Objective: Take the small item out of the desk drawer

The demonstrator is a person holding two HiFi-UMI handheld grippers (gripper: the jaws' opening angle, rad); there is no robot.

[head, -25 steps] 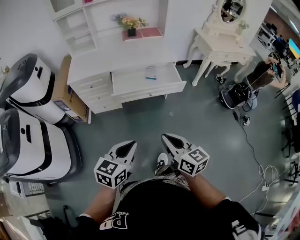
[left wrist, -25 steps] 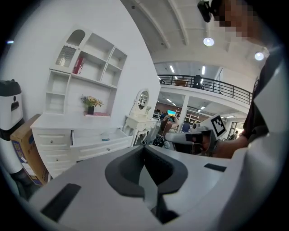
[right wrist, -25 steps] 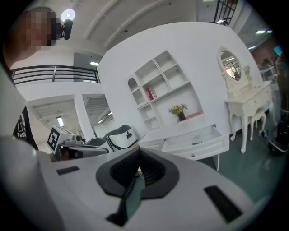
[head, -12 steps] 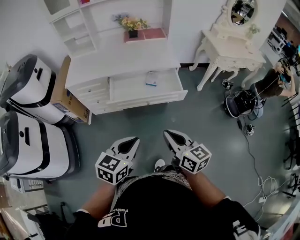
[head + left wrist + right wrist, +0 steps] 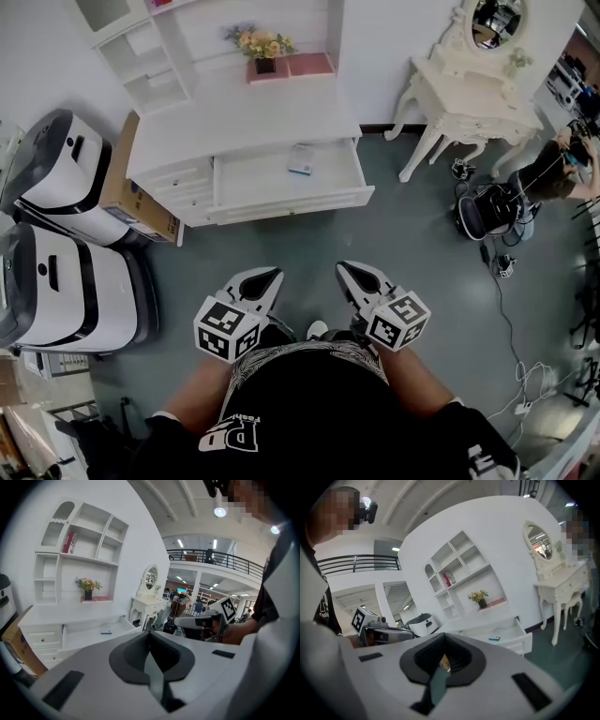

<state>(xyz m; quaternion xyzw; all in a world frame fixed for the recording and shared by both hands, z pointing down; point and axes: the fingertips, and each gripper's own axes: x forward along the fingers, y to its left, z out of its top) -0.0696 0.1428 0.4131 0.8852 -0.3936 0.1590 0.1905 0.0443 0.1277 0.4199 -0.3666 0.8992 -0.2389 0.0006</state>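
Observation:
A white desk [image 5: 244, 117] stands against the wall with its wide drawer [image 5: 286, 195] pulled open. Inside lies a small blue-and-white item [image 5: 301, 159], also visible as the item [image 5: 106, 631] in the left gripper view and the item [image 5: 495, 636] in the right gripper view. My left gripper [image 5: 261, 278] and right gripper [image 5: 351, 275] hang side by side close to the person's body, well short of the drawer, above the grey floor. Both are shut with nothing held. The left gripper [image 5: 150, 643] and right gripper [image 5: 443, 662] each point towards the desk.
A cardboard box [image 5: 136, 197] leans at the desk's left, beside two large white machines [image 5: 56, 234]. A white vanity table with mirror [image 5: 469, 84] stands at the right. A seated person [image 5: 553, 169], a dark bag [image 5: 487, 208] and floor cables [image 5: 525, 347] lie further right. Flowers [image 5: 262, 47] sit on the shelf.
The desk and drawer sit slightly lower and further left in the head view. Both grippers stay shut in front of the body, shifted only a little.

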